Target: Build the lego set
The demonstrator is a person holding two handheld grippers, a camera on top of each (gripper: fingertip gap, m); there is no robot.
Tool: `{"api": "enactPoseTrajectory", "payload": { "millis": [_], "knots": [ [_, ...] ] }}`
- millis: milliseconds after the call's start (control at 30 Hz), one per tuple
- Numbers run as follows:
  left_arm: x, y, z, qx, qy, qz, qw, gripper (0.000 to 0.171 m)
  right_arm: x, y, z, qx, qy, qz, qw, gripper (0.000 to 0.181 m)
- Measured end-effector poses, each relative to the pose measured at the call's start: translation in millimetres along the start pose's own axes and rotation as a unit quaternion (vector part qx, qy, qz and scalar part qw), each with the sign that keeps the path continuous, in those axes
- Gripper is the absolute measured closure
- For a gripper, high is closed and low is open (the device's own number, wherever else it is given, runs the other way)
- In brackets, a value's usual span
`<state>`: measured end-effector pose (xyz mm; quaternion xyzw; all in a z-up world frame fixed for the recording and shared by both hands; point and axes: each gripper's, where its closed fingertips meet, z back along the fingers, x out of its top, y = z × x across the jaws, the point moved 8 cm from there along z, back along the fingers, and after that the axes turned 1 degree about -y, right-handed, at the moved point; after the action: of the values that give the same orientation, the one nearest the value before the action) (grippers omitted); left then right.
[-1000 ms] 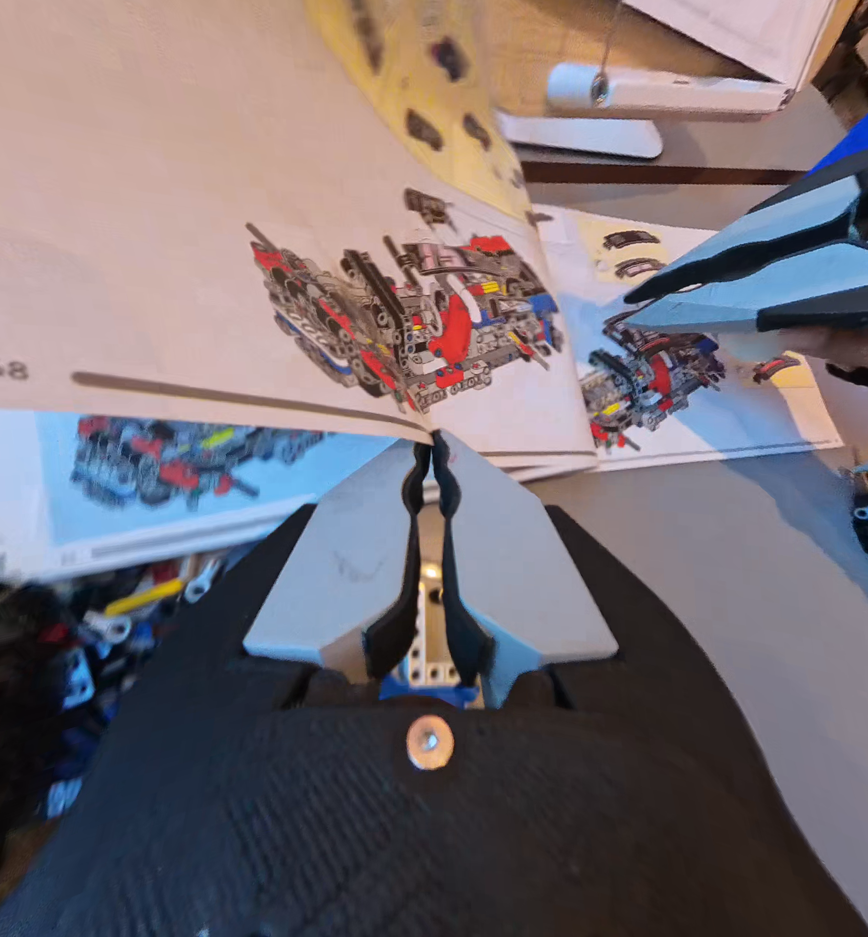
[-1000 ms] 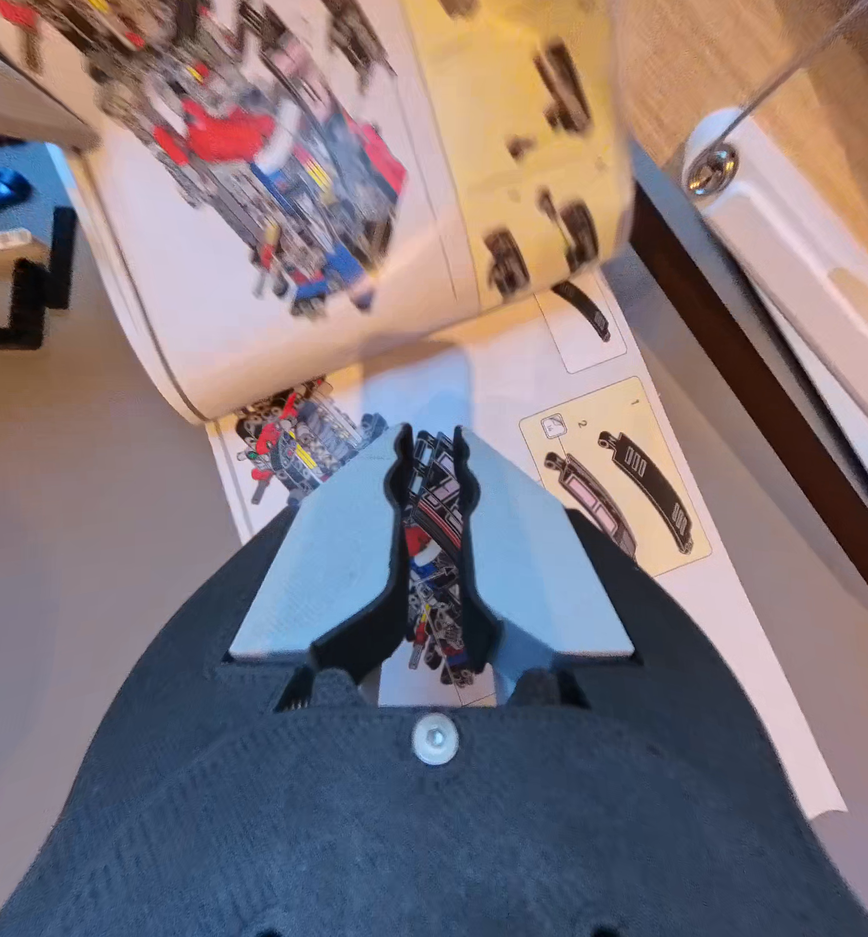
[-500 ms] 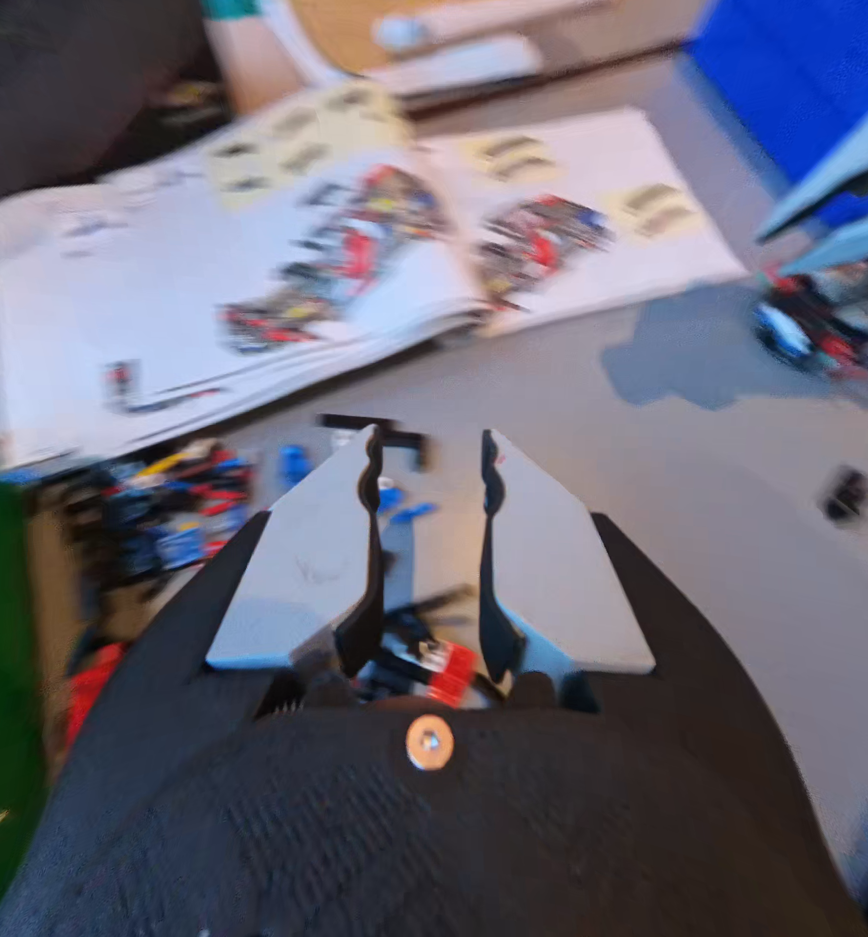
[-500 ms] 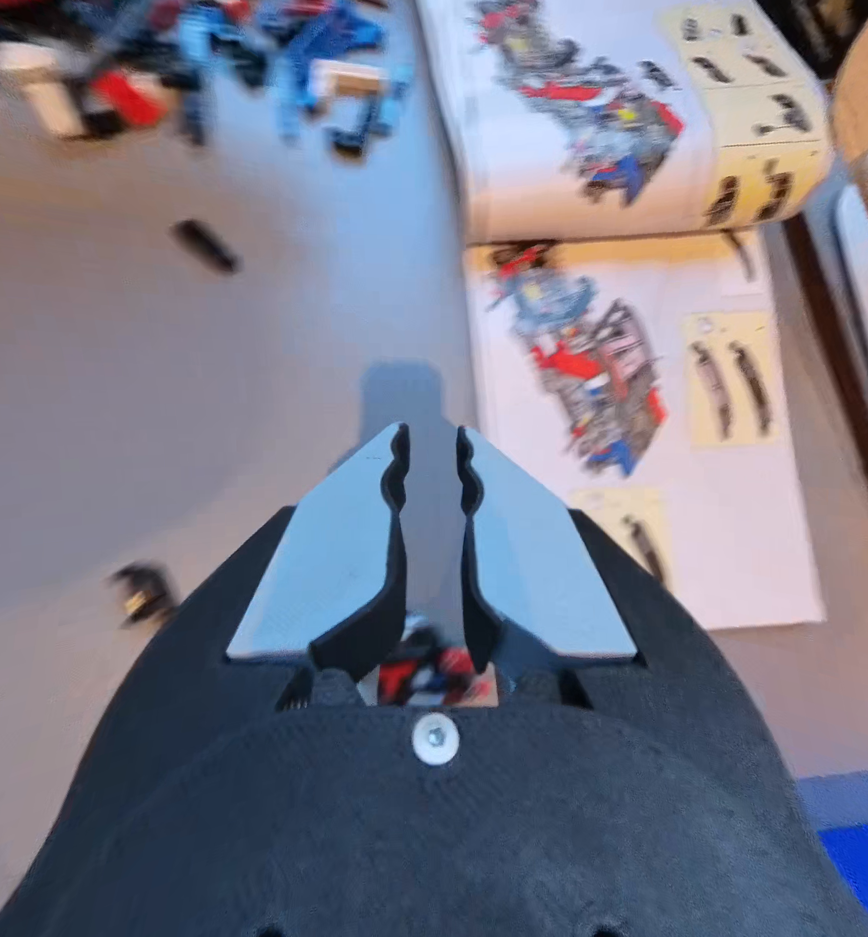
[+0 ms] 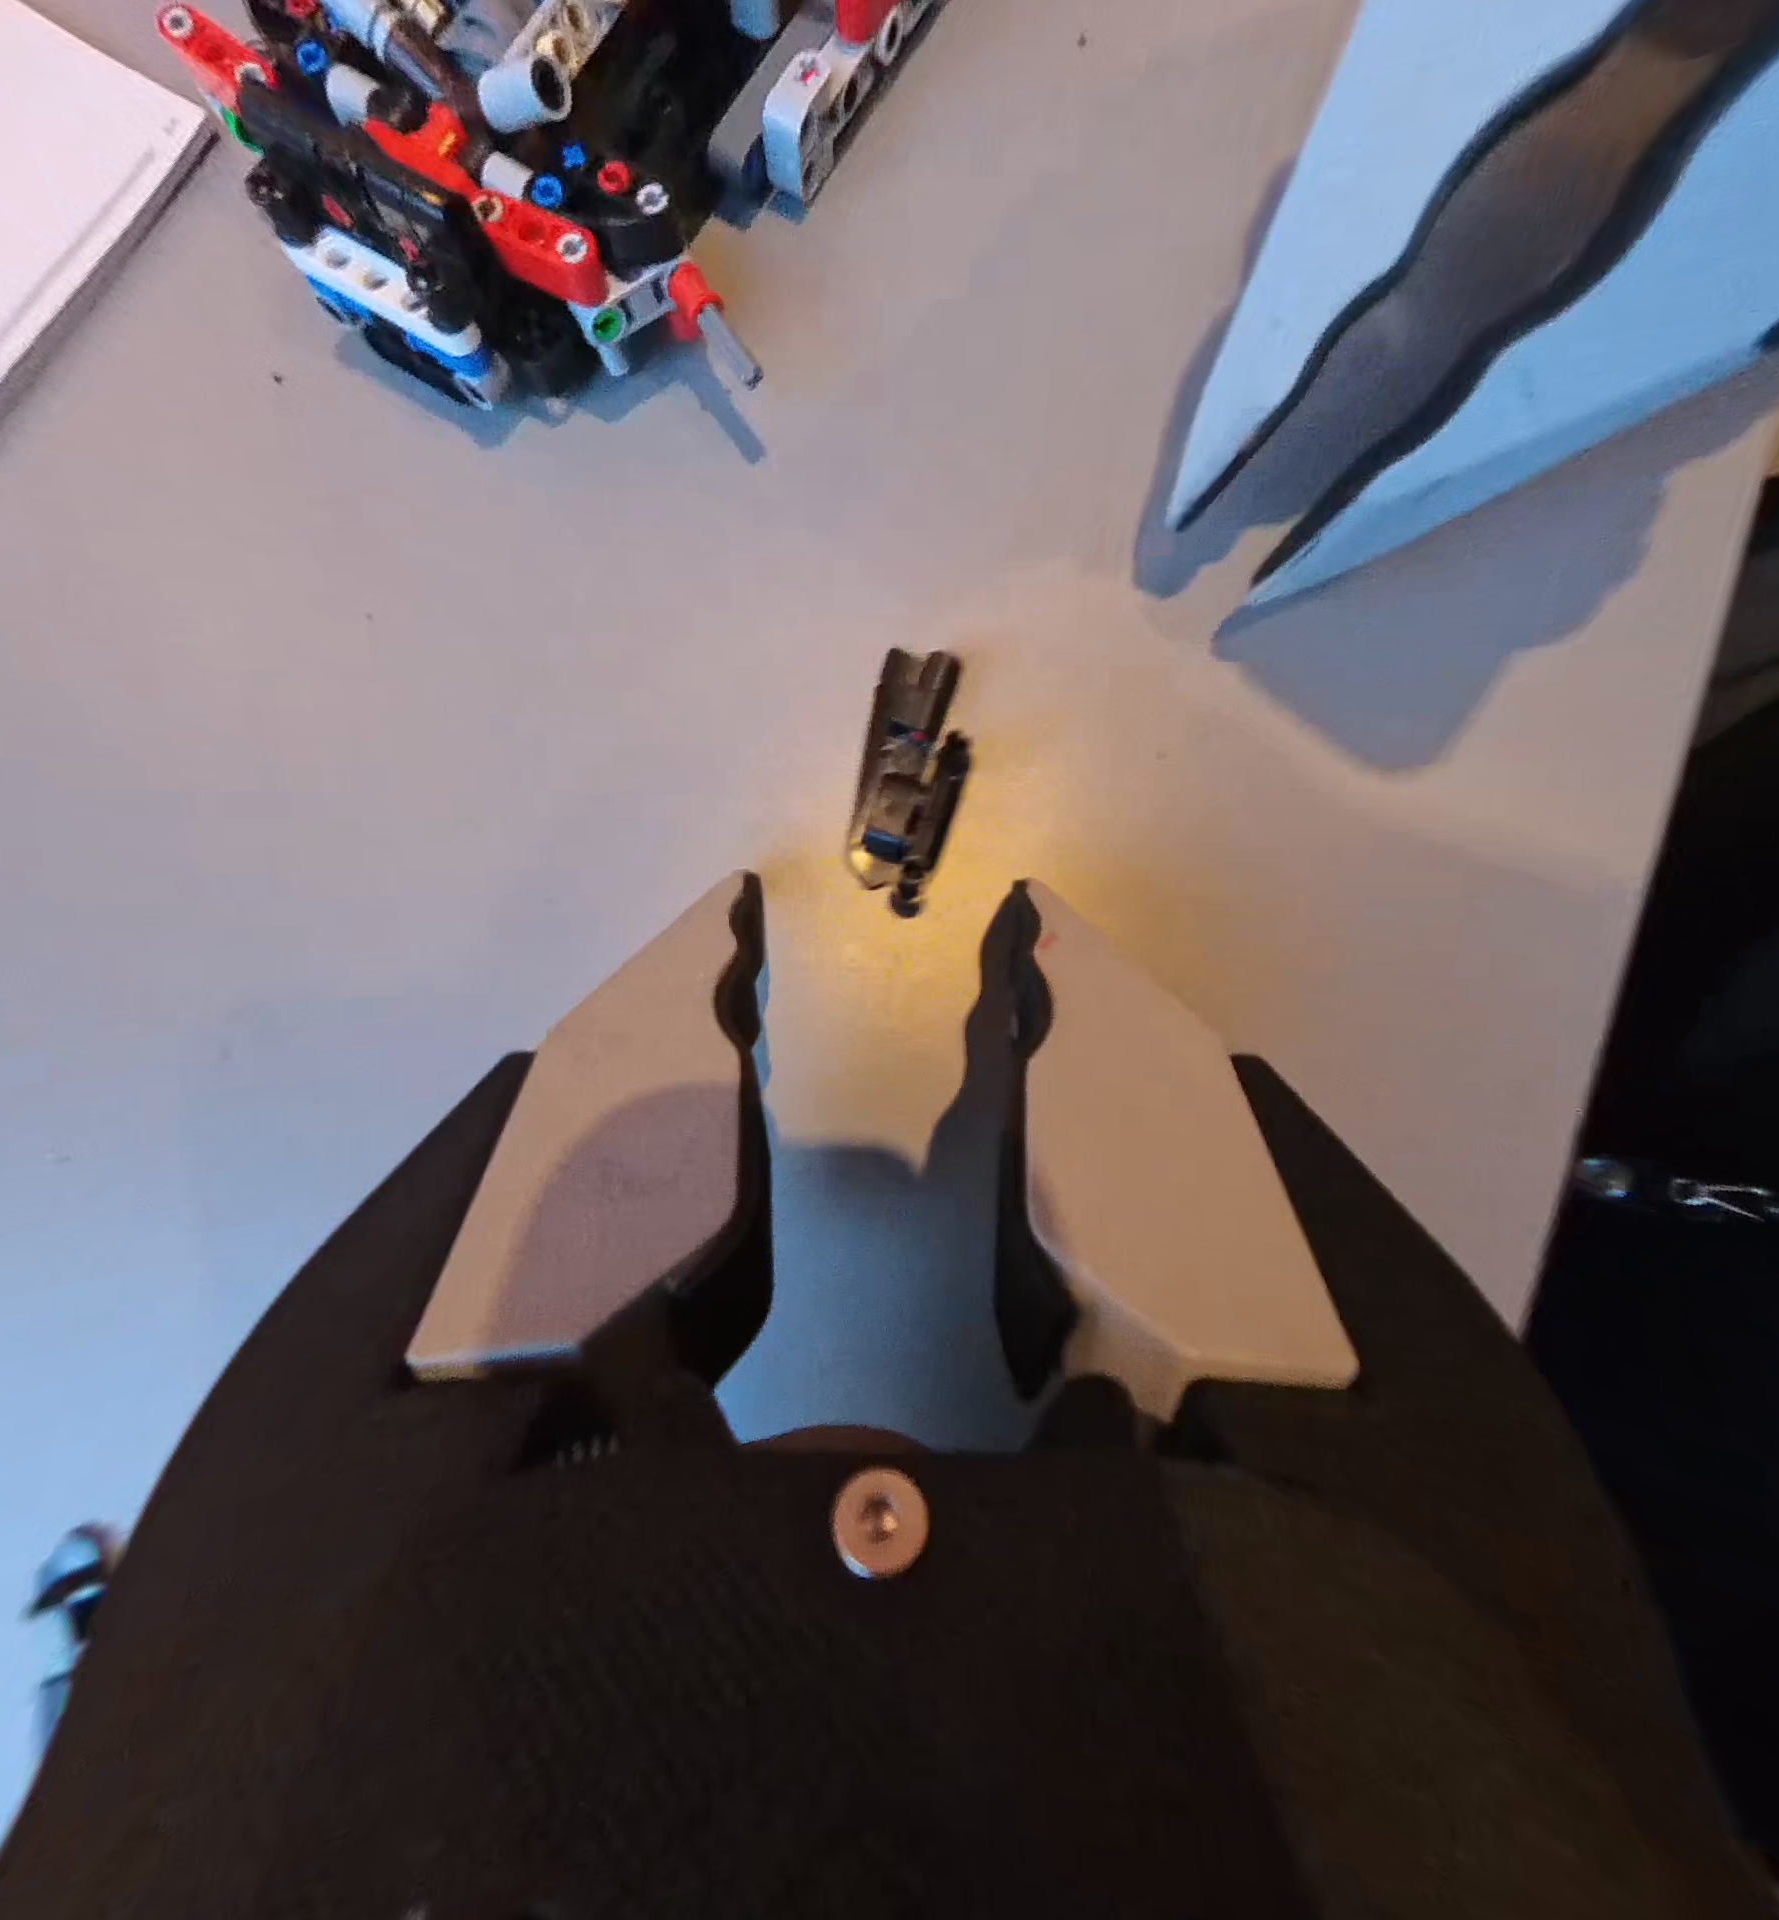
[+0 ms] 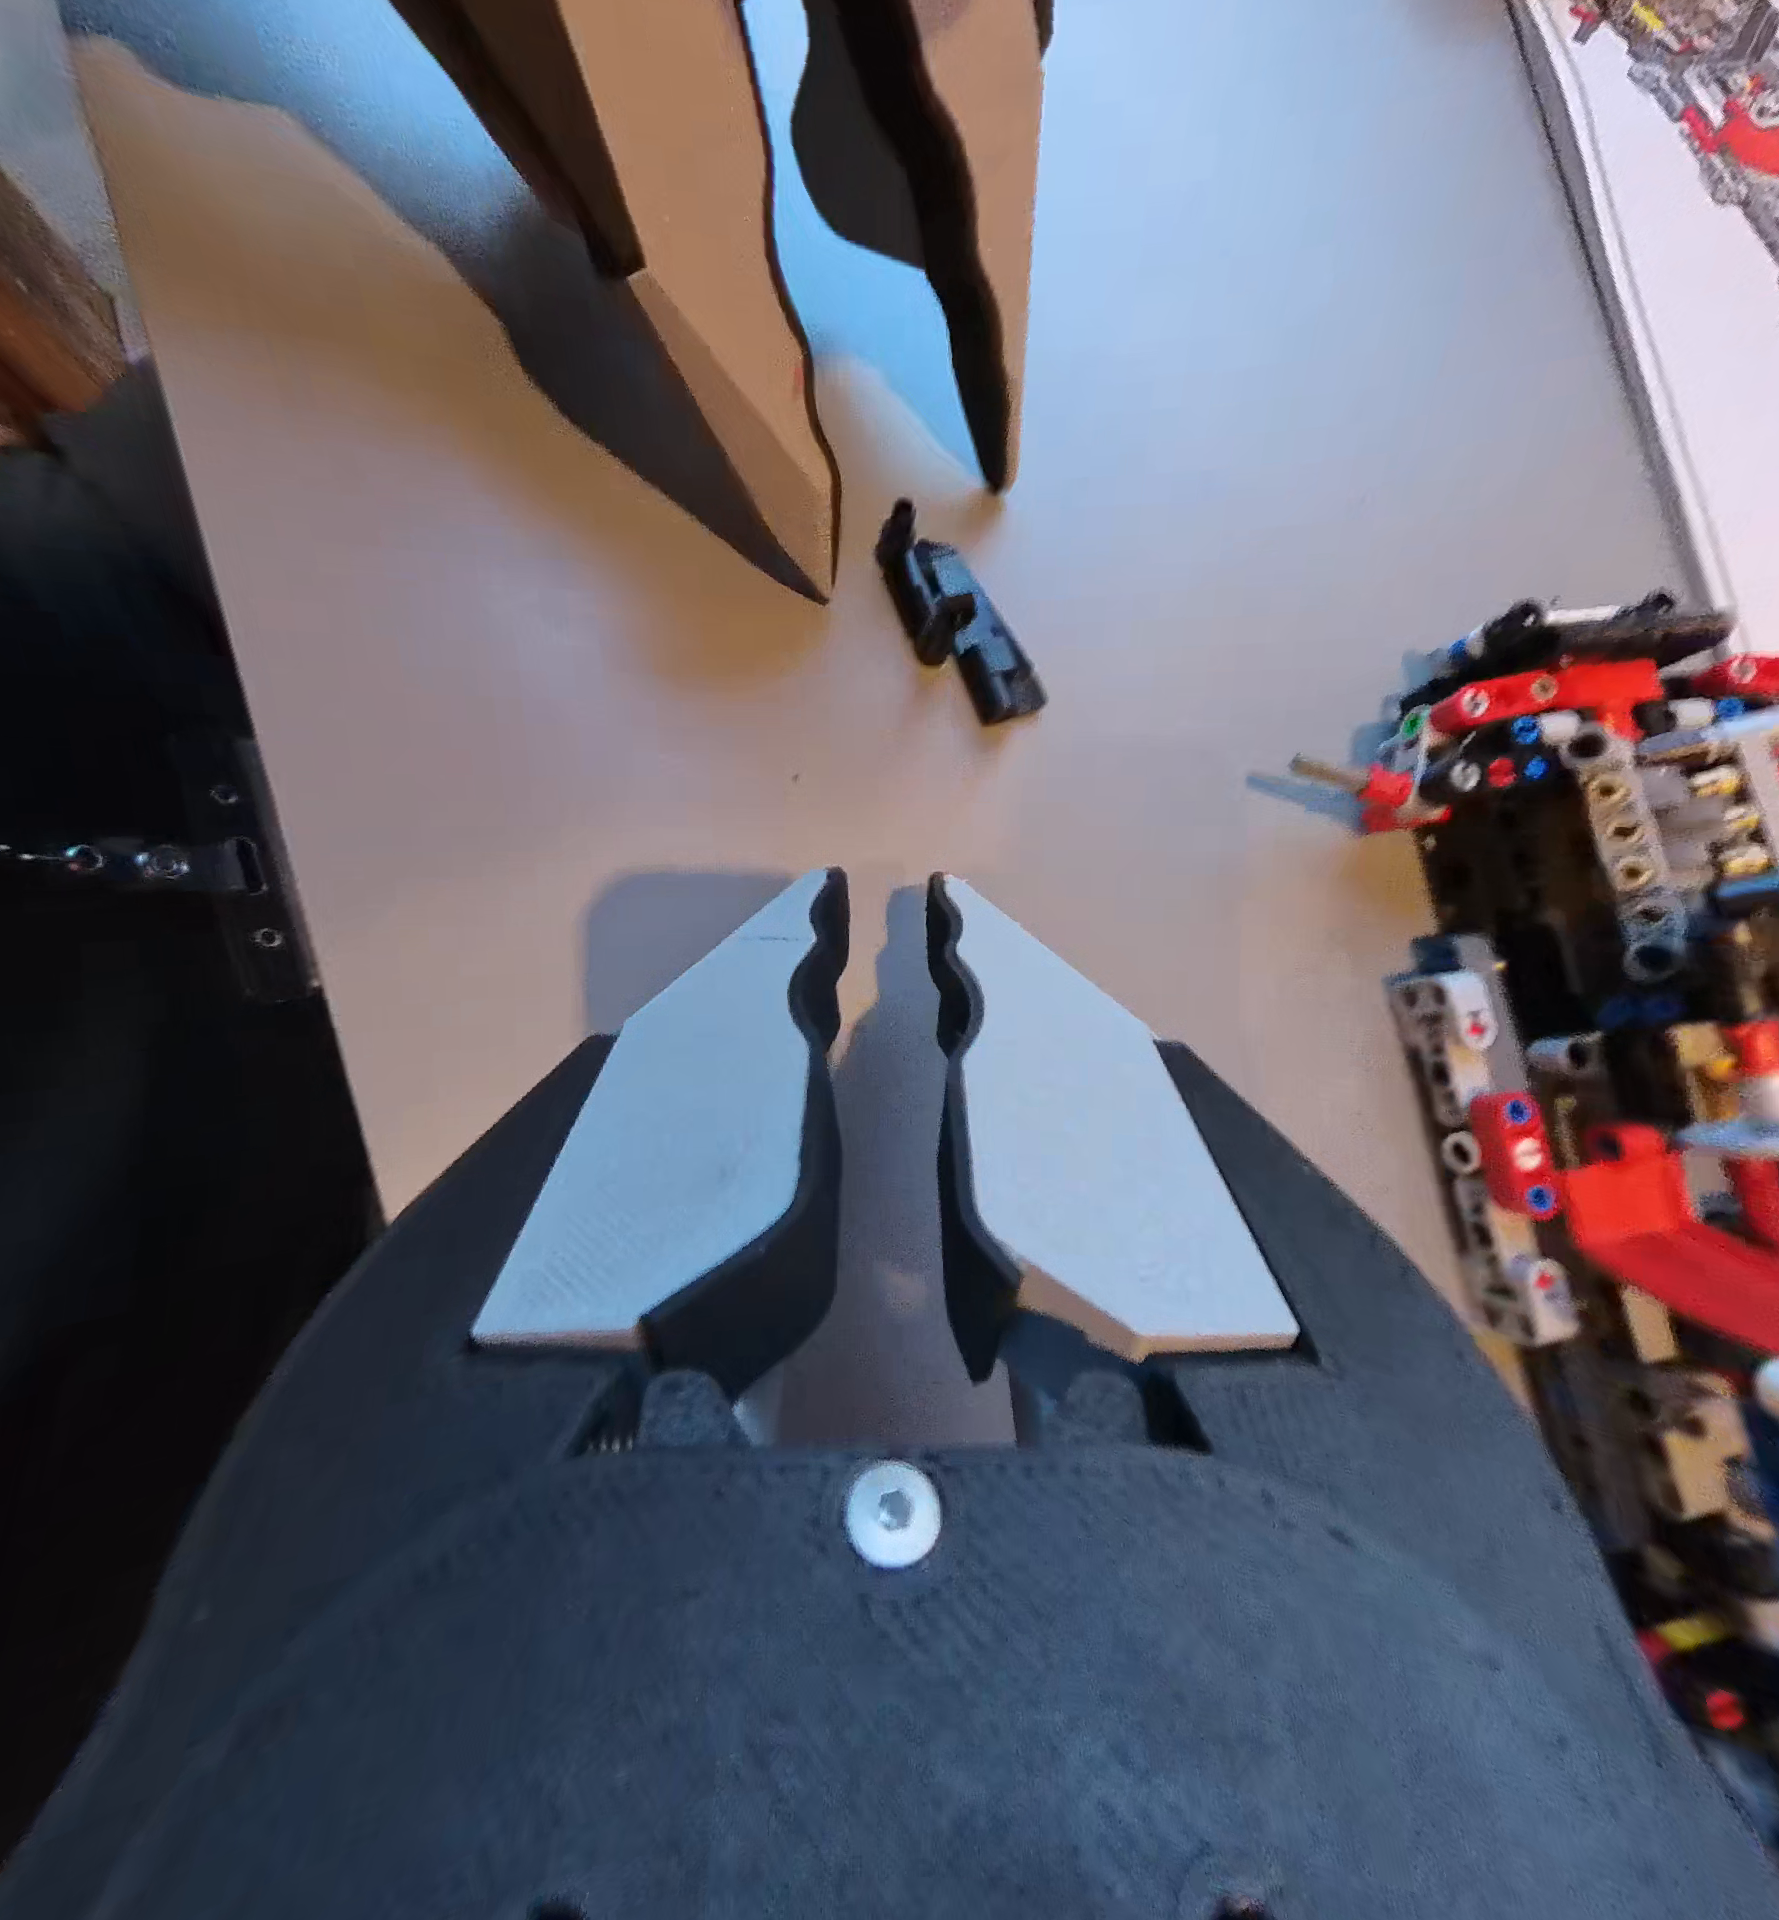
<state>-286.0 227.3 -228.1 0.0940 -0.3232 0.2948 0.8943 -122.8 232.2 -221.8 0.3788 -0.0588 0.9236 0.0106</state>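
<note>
A small black lego piece (image 5: 906, 779) lies on the grey table (image 5: 345, 727), just ahead of my left gripper (image 5: 883, 899), which is open and empty with its tips low on either side of the piece's near end. The piece (image 6: 958, 623) also shows in the right wrist view, with the left gripper (image 6: 911, 540) right by it. My right gripper (image 6: 885, 883) is open by a narrow gap and empty, a short way from the piece; it also shows in the left wrist view (image 5: 1217, 561). The part-built red, black and grey model (image 5: 490, 197) (image 6: 1612, 935) stands nearby.
The instruction booklet (image 5: 12, 208) (image 6: 1758, 156) lies beyond the model. The table's edge (image 5: 1643, 935) (image 6: 272, 727) runs close to both grippers, with dark space past it. A small grey part (image 5: 74, 1569) lies at the lower left of the left wrist view.
Both grippers left the booklet and swung over to the bare table near the model. The left gripper let go of the page, opened wide and came down at the black piece.
</note>
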Motion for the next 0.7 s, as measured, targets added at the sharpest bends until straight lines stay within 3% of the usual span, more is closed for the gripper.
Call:
{"api": "enactPoseTrajectory", "payload": {
  "millis": [133, 233, 500, 633, 700],
  "knots": [
    [2.3, -40.9, -2.6, -0.101, -0.029, 0.028, 0.994, 0.128, -18.1, 13.8, 2.0, -0.021, -0.017, -0.012, 1.0, 0.17],
    [-0.6, -56.2, 1.2, -0.121, -0.06, 0.026, 0.991, 0.126, -26.5, 11.0, 10.6, -0.074, -0.036, -0.009, 0.997, 0.171],
    [-20.1, -11.1, 33.2, -0.009, -0.131, -0.003, 0.991, 0.129, -31.8, -13.3, 43.7, -0.149, -0.16, 0.019, 0.976, 0.168],
    [-24.5, 14.3, 40.7, 0.051, -0.185, -0.039, 0.981, 0.125, -20.9, -17.0, 43.3, -0.161, -0.212, 0.057, 0.962, 0.17],
    [-23.8, 20.5, 42.2, 0.049, -0.201, -0.052, 0.977, 0.123, -9.5, -16.4, 37.9, -0.15, -0.235, 0.07, 0.958, 0.17]
  ]
}}
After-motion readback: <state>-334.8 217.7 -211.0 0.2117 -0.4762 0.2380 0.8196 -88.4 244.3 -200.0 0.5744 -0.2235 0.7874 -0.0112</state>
